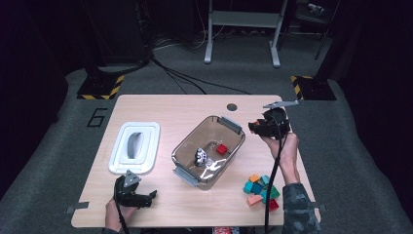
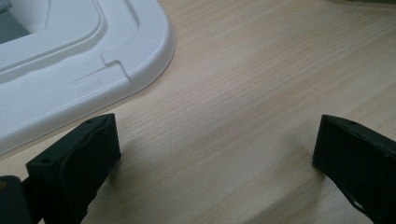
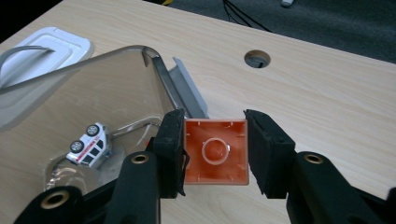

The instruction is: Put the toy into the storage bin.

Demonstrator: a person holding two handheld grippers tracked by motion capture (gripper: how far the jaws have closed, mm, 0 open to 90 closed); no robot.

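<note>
My right gripper (image 3: 215,151) is shut on an orange building block (image 3: 216,151), its hollow underside facing the camera. In the high view that gripper (image 1: 257,127) hangs just right of the clear plastic bin (image 1: 187,146), above the table. Inside the bin lie a small white toy car (image 1: 200,156) and a red block (image 1: 222,149); the car (image 3: 88,144) also shows in the right gripper view. My left gripper (image 1: 146,197) rests near the table's front left, open, with bare wood between its jaws (image 2: 215,154).
The bin's white lid (image 1: 135,146) lies flat left of the bin, its corner (image 2: 93,60) close to my left gripper. A pile of several coloured blocks (image 1: 260,189) sits at the front right. A cable hole (image 1: 232,107) marks the table's far edge.
</note>
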